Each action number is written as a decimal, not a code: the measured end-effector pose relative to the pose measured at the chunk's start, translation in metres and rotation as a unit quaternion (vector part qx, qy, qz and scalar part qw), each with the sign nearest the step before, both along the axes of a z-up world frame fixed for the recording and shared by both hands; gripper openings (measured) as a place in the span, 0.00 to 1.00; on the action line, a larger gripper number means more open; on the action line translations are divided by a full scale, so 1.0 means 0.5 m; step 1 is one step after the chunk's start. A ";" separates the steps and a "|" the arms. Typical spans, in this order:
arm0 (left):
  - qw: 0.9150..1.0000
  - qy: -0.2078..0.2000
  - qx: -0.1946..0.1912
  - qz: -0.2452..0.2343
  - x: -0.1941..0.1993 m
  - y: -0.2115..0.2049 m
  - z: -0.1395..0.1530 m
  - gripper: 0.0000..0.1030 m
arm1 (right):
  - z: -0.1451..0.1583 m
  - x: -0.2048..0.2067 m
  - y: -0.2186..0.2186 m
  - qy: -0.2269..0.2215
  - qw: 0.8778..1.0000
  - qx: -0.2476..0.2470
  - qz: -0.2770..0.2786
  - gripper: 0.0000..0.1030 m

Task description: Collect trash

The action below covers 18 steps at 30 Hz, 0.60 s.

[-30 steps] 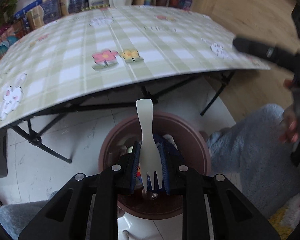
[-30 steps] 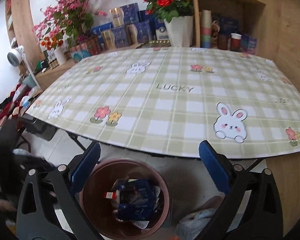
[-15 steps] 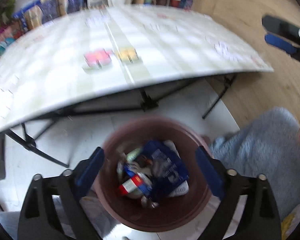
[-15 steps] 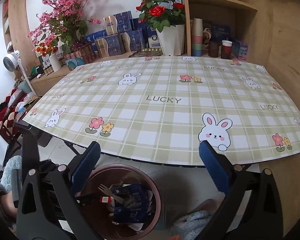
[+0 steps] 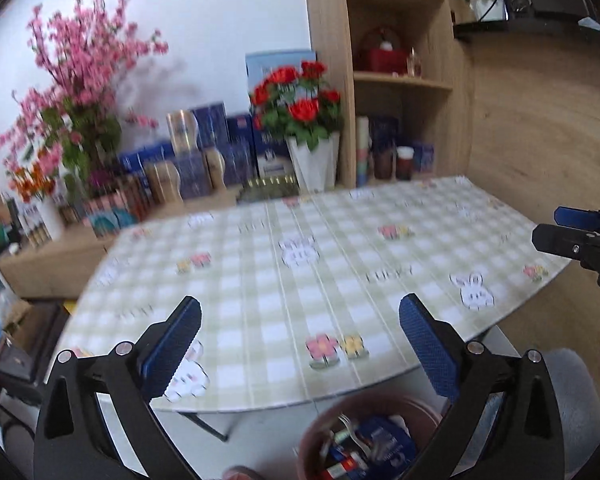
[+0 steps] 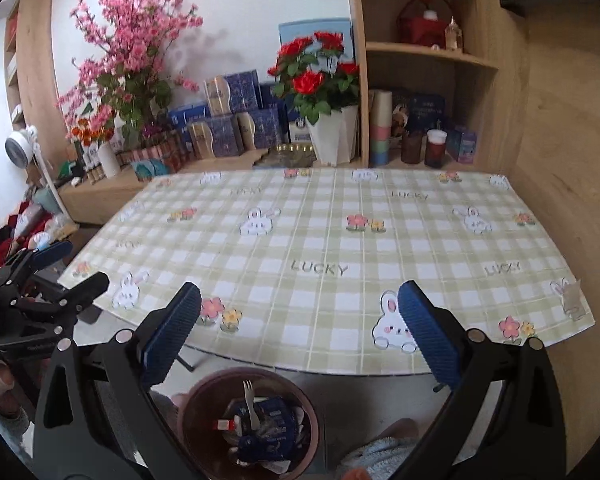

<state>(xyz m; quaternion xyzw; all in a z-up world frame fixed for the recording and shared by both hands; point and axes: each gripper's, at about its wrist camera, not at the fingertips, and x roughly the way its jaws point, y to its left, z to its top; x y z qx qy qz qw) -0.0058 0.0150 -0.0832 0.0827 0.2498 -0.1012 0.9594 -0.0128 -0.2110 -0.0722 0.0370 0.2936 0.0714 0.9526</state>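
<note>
While both grippers' blue-padded fingers gape empty, left [image 5: 300, 344] opening, right [image 6: 300, 332] wide, the round brown plastic bin [image 6: 250, 424] below them holds a white plastic fork [image 6: 249, 402].

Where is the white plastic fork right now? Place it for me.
The fork stands tines-up inside the brown trash bin on the floor below the table's near edge, resting on a blue wrapper, low centre in the right wrist view.

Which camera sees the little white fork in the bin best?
The right wrist view: the fork stands sharp on the wrappers in the bin. The left wrist view shows it blurred at the bottom edge.
</note>
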 end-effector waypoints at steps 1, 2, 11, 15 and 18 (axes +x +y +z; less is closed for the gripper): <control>1.000 -0.012 0.005 0.006 -0.006 -0.001 0.016 0.94 | 0.011 -0.004 0.000 -0.006 1.000 -0.006 -0.001 0.94; 1.000 -0.025 0.007 0.011 -0.014 0.000 0.034 0.94 | 0.026 -0.008 0.002 -0.013 1.000 -0.013 -0.003 0.94; 0.998 -0.056 0.011 0.015 -0.061 0.001 0.118 0.94 | 0.063 -0.029 0.004 -0.021 1.000 -0.017 0.005 0.94; 0.999 -0.050 0.000 0.009 -0.068 0.005 0.127 0.94 | 0.061 -0.030 0.000 -0.021 1.000 -0.015 0.003 0.94; 0.999 -0.041 -0.001 0.014 -0.068 0.008 0.128 0.94 | 0.061 -0.032 0.000 -0.022 1.000 -0.018 0.002 0.94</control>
